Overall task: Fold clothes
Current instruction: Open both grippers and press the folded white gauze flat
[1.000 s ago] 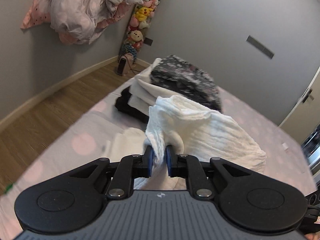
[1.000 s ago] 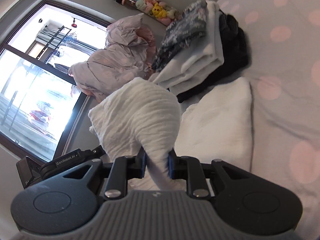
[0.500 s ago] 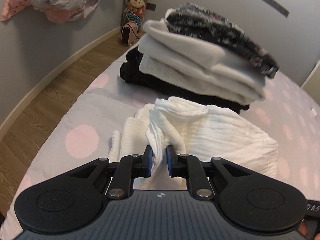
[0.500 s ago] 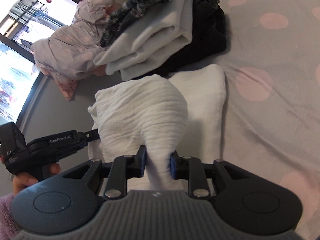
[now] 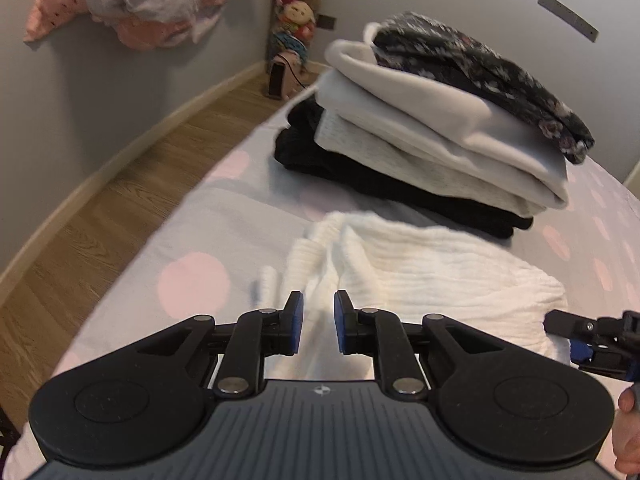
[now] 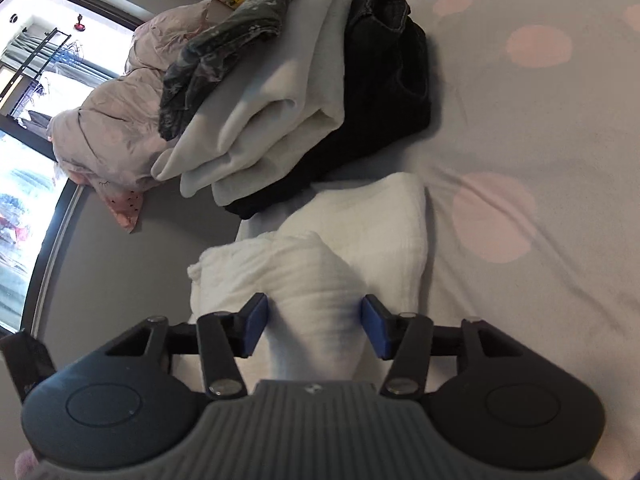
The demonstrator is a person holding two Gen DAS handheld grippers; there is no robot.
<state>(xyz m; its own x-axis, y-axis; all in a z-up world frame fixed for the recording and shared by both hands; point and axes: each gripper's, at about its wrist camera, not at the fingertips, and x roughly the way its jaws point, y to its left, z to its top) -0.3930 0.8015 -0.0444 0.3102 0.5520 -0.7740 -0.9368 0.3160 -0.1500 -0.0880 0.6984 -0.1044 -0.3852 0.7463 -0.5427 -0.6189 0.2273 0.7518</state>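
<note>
A white crinkled garment (image 5: 432,264) lies folded on the polka-dot bed sheet (image 5: 192,284), just in front of a stack of folded clothes (image 5: 432,152). My left gripper (image 5: 317,322) is open, its jaws apart over the garment's near left edge. My right gripper (image 6: 314,326) is open wide, with a bunched fold of the same garment (image 6: 312,280) lying loose between its pads. The right gripper also shows at the right edge of the left wrist view (image 5: 588,336).
The stack holds a dark floral piece (image 5: 480,64) on top, pale sweaters and black trousers (image 6: 384,92) below. A crumpled pink duvet (image 6: 116,120) lies beyond the bed by a window (image 6: 24,184). Wooden floor (image 5: 100,216) runs along the bed's left side.
Both grippers lowered the white garment onto the bed in front of the stack, then opened and let it go.
</note>
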